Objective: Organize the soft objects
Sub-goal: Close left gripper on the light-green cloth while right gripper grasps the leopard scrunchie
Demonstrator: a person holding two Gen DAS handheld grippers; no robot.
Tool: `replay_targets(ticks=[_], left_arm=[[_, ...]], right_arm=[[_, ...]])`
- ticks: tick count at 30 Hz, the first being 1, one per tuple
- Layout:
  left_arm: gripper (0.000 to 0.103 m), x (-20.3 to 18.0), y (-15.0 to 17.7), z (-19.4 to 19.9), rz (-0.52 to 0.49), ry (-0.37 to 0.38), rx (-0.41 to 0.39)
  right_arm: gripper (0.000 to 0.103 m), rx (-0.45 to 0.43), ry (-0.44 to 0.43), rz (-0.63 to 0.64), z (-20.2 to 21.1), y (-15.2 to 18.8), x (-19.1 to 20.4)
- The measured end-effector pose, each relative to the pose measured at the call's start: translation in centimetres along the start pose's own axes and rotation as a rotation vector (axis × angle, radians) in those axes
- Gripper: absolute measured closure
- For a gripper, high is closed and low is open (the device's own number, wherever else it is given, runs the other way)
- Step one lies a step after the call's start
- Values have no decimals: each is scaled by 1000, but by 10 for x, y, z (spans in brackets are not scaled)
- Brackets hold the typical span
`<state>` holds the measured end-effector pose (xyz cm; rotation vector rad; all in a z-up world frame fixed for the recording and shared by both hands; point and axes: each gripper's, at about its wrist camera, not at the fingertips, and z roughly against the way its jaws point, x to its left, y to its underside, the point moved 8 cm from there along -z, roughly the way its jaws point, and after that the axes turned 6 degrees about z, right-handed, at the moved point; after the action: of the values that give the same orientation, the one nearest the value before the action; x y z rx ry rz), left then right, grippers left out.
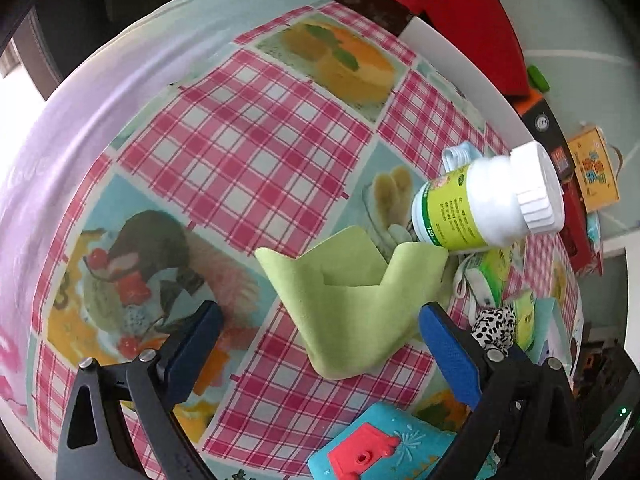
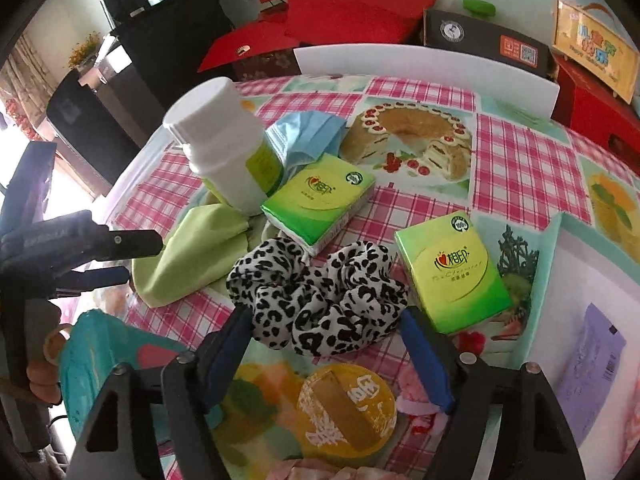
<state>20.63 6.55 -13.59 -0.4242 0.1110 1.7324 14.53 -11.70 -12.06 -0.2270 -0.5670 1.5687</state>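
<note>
A folded green cloth lies on the checked tablecloth, just ahead of my open left gripper, whose jaws stand wide to either side of it. It also shows in the right wrist view. A leopard-print scrunchie lies just ahead of my open right gripper, between its blue fingers; it shows in the left wrist view too. A blue face mask lies behind a white bottle. Two green tissue packs lie nearby.
The white bottle stands right of the cloth. A teal and red rubbery item lies by my left gripper. A yellow round tin sits under my right gripper. A white board, red bags and boxes border the table's far edge.
</note>
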Motion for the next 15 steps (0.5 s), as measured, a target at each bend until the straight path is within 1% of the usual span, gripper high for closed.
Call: replay_targets(ticks=[1, 2, 4, 5, 7, 9, 11, 13, 14, 15], left_arm=[[16, -2, 1, -1, -8, 0, 0], [19, -6, 0, -2, -15, -2, 2], [31, -12, 0, -5, -34, -7, 2], [34, -16, 1, -6, -49, -8, 3], [50, -23, -3, -12, -65, -1, 8], [58, -31, -4, -18, -79, 3, 11], [64, -35, -4, -22, -93, -17, 2], [79, -39, -4, -25, -99, -20, 0], [82, -40, -6, -27, -98, -18, 3], [88, -41, -6, -29, -97, -15, 5]], right_arm=[[29, 1, 0, -2, 0, 0, 0], [30, 2, -1, -6, -1, 1, -1], [34, 2, -3, -17, -2, 0, -3], [35, 2, -3, -20, -3, 1, -3], [40, 3, -8, -30, -3, 2, -5], [41, 3, -15, -37, -4, 2, -5], [43, 3, -16, -41, -3, 2, -6], [45, 1, -22, -51, -3, 2, -6], [45, 0, -24, -55, -2, 2, -6], [47, -2, -23, -57, -2, 3, -6]])
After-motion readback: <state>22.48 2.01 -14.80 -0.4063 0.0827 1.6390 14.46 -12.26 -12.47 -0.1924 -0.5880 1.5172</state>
